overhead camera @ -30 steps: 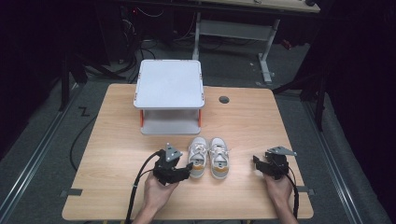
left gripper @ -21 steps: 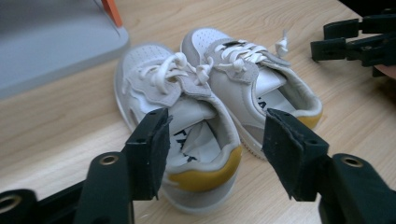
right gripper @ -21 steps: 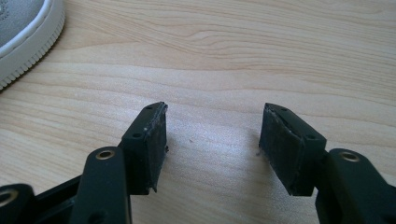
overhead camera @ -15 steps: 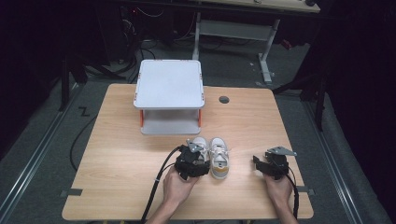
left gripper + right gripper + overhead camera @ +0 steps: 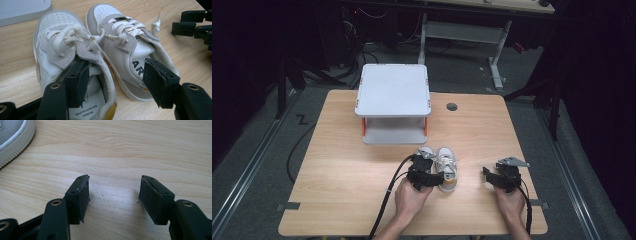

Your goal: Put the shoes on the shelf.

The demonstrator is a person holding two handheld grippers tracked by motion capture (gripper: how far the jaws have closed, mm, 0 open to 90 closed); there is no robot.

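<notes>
Two small white and grey shoes stand side by side near the table's front. My left gripper (image 5: 430,173) hangs over their heels, covering much of the left shoe (image 5: 426,152) beside the right shoe (image 5: 448,166). In the left gripper view, one jaw dips into the left shoe (image 5: 57,37) and the other sits over the opening of the right shoe (image 5: 117,37). The left gripper (image 5: 116,72) has just been opening, the shoes' adjoining walls lie between the pads, and the pads do not press them. My right gripper (image 5: 493,176) (image 5: 113,187) rests open on bare wood, right of the shoes.
A white two-level stand (image 5: 393,90) with orange posts sits at the table's back, behind the shoes. A round cable hole (image 5: 452,106) lies to its right. The table (image 5: 337,165) ends just in front of both hands. The right gripper (image 5: 192,25) appears at the left gripper view's upper right.
My left hand has moved right, from beside the left shoe to over both heels. The right hand and the shoes have stayed put.
</notes>
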